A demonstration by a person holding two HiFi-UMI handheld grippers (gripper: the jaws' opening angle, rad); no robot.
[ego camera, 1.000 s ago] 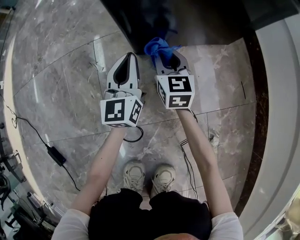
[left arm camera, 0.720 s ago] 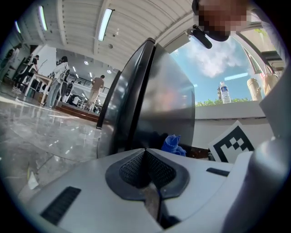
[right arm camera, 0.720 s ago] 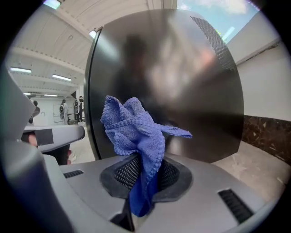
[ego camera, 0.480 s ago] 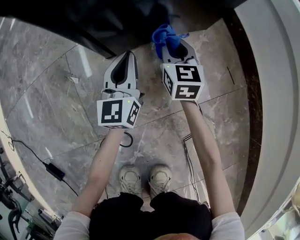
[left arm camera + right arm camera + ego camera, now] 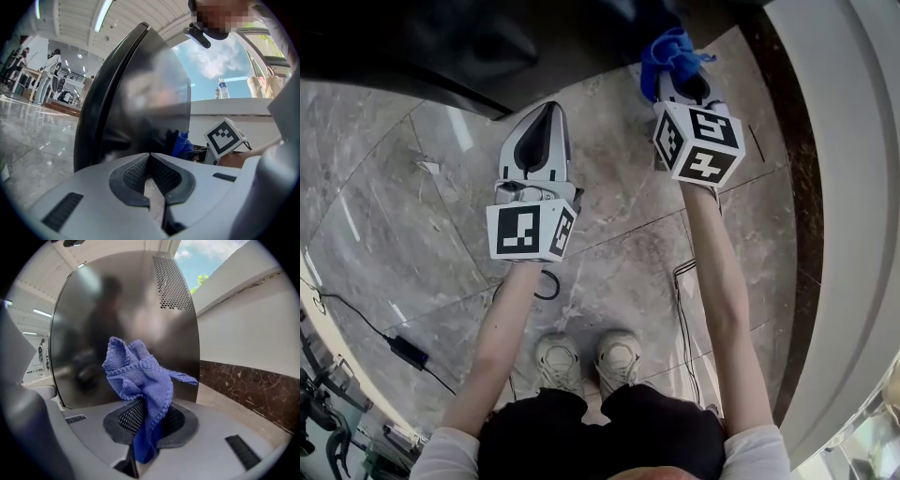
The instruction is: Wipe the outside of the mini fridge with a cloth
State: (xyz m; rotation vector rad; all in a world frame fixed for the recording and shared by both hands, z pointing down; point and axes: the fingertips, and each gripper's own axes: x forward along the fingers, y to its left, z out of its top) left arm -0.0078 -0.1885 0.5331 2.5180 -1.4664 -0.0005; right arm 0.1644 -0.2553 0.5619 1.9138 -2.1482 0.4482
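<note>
Mini fridge (image 5: 123,310) stands far; right tongs (image 5: 679,86) clamp a blue cloth (image 5: 140,376) near it; left tongs (image 5: 547,111) together, empty.

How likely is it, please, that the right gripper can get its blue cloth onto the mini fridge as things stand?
Probably yes. The right gripper is shut on the blue cloth, and the mini fridge stands straight ahead of it with nothing visible between them.

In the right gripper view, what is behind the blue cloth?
The dark glossy wall of the mini fridge, with a perforated vent at its upper right. The part straight behind the blue cloth is covered; whether they touch cannot be told.
</note>
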